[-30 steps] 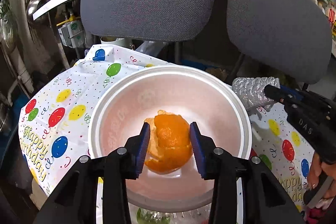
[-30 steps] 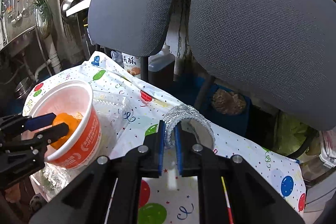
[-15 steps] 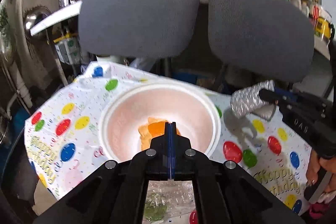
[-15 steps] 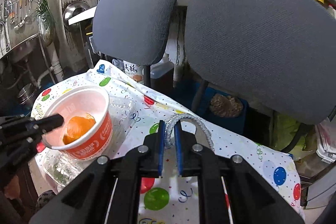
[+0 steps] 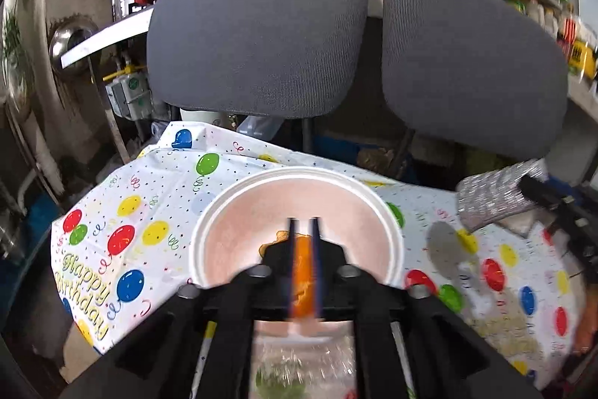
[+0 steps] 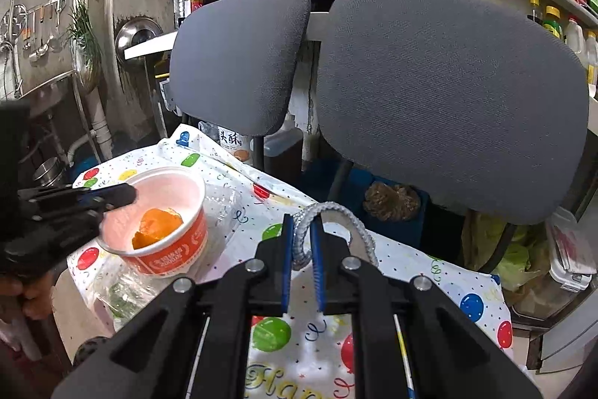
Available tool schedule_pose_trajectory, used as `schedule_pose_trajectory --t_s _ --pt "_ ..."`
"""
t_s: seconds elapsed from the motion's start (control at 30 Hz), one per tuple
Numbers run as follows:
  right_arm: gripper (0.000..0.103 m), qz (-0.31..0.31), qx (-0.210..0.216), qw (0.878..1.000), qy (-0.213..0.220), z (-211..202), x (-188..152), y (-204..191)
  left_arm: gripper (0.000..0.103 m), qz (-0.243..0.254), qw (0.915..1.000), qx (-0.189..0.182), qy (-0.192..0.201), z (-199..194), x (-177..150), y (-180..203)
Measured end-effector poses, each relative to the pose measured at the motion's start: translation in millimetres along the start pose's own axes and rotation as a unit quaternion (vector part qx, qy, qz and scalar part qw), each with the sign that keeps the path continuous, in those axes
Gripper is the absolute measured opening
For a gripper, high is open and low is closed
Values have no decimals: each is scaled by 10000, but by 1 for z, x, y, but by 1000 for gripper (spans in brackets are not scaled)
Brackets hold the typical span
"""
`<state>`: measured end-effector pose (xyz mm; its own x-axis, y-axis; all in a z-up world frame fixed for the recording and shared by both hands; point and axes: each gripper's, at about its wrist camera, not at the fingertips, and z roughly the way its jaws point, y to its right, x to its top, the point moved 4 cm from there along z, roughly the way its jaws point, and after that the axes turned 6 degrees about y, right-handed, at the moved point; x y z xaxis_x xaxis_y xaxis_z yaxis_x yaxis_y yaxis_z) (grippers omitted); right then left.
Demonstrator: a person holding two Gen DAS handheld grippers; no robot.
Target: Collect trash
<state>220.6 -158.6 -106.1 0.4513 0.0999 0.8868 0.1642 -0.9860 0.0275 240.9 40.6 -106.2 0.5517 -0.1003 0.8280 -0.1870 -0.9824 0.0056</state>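
Orange peel (image 6: 159, 227), light, limp and probably slippery, lies in the paper bowl (image 6: 187, 238) on the tablecloth (image 6: 429, 272); left gripper (image 5: 303, 249), jaws just reopening to a narrow gap, hangs empty above it; right gripper (image 6: 301, 249) pinches the silvery band (image 6: 336, 215).

Left gripper (image 5: 302, 264): points downward, jaws narrowly apart, just been opening, nothing pinched between them. Seen from right wrist at 9 o'clock, with a hand (image 6: 26, 290) below it.
Right gripper (image 6: 302, 249): points downward, pads clamped on a silvery band (image 6: 336, 215).
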Motion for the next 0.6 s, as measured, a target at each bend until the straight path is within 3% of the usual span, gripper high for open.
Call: schedule_pose_trajectory --t_s 0.07,0.47,0.6 --pt "10 45 -8 10000 -18 2 -2 3 41 -9 9999 2 -121 16 -9 0" --pt "10 181 103 9997 -127 5 -18 1 40 9 9998 -26 -218 18 -37 1" --pt "10 150 125 9996 -196 4 -22 0 40 42 9989 -140 -444 16 -39 3"
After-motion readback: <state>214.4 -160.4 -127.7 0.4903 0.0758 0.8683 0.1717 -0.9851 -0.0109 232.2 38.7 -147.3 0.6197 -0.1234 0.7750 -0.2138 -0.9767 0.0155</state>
